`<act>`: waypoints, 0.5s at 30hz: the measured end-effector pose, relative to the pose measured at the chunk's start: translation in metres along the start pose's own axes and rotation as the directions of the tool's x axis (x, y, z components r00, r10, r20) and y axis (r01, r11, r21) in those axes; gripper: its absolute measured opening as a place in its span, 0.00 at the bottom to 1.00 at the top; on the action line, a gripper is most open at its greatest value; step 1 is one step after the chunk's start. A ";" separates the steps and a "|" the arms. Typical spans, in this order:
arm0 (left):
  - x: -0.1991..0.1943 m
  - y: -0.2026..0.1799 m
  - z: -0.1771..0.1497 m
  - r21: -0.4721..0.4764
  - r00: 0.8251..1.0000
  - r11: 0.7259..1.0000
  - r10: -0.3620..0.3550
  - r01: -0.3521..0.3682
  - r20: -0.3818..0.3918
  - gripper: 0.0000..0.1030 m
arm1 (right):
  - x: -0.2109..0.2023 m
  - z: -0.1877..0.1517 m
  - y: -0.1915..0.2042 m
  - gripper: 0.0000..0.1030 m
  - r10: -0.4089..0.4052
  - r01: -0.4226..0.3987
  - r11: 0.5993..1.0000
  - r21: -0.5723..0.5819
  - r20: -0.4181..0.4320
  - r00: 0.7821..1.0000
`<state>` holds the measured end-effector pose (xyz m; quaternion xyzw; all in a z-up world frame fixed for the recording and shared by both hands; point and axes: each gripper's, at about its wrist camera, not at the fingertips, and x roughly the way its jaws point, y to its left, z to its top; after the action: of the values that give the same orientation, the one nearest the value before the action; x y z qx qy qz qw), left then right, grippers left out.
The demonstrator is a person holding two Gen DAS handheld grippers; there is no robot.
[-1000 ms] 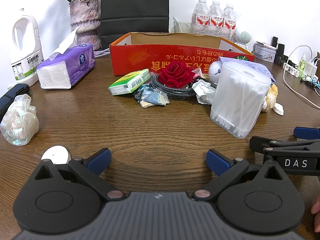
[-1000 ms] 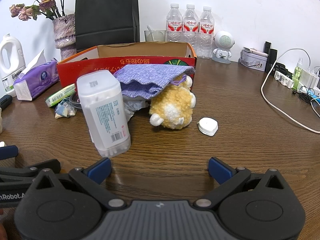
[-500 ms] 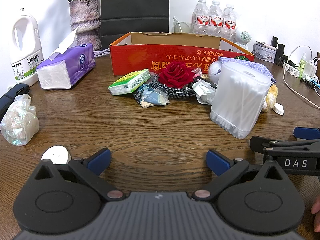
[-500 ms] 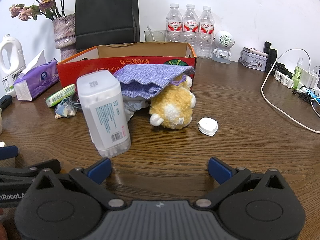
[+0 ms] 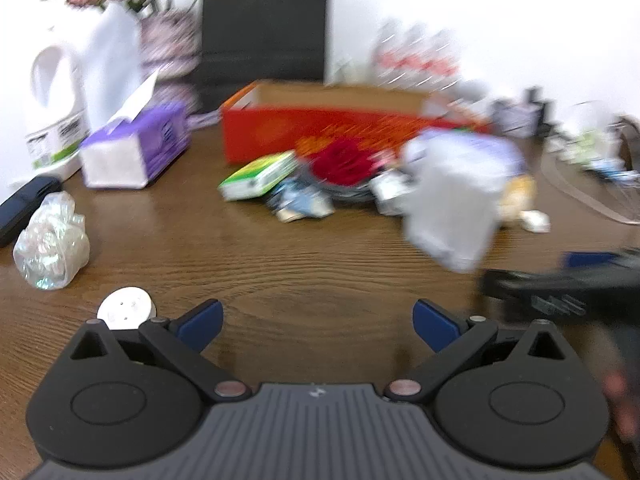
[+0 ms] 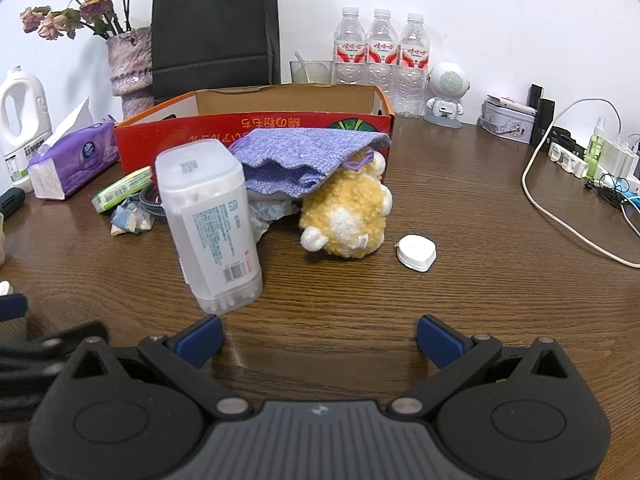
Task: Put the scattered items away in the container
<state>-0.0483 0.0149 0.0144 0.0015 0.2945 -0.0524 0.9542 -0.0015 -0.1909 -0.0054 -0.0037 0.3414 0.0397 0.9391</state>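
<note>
The red cardboard box [image 6: 256, 128] stands open at the back of the wooden table, blurred in the left wrist view as the red cardboard box [image 5: 320, 132]. In front of it lie a clear cotton-swab tub [image 6: 208, 224], a purple knit cloth [image 6: 304, 156], a yellow plush toy [image 6: 348, 216], a small white case [image 6: 416, 253], a green packet [image 5: 260, 174], a red rose [image 5: 340, 160] and crumpled wrappers [image 5: 300, 204]. My left gripper [image 5: 318, 320] is open and empty over bare table. My right gripper [image 6: 320, 338] is open too, just short of the tub.
A purple tissue pack [image 5: 136, 152], a white jug [image 5: 56, 112] and a flower vase [image 6: 130, 68] stand at the left. A crumpled clear bag [image 5: 52, 240] and a white disc [image 5: 126, 312] lie near my left gripper. Water bottles [image 6: 382, 56], a black bag [image 6: 214, 28] and cables [image 6: 560, 216] line the back and right.
The left wrist view has turned blurred and the scene has shifted in it, so my left gripper is moving. The right gripper has edged slightly forward. Both stay open.
</note>
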 end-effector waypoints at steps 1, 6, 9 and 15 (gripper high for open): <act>-0.013 0.006 -0.004 0.024 1.000 1.000 -0.012 0.012 0.027 1.00 | -0.002 -0.001 -0.001 0.99 -0.009 0.009 1.000 0.001 0.003 1.000; -0.064 0.052 -0.015 0.114 0.970 0.983 0.114 -0.141 0.217 1.00 | -0.046 -0.011 0.033 0.86 0.090 -0.076 0.992 -0.100 0.149 0.985; -0.060 0.096 -0.004 0.111 0.956 0.966 0.210 -0.236 0.205 1.00 | -0.053 -0.005 0.072 0.85 0.296 -0.272 0.942 -0.198 0.108 0.949; -0.016 0.169 0.029 0.084 0.975 0.972 0.212 -0.218 0.070 1.00 | -0.024 0.012 0.162 0.63 0.493 -0.475 0.816 -0.330 -0.032 0.869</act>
<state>-0.0284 0.1840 0.0426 0.0754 0.2608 0.0380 0.9617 -0.0241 -0.0307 0.0225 -0.0715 0.2937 0.3333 0.8931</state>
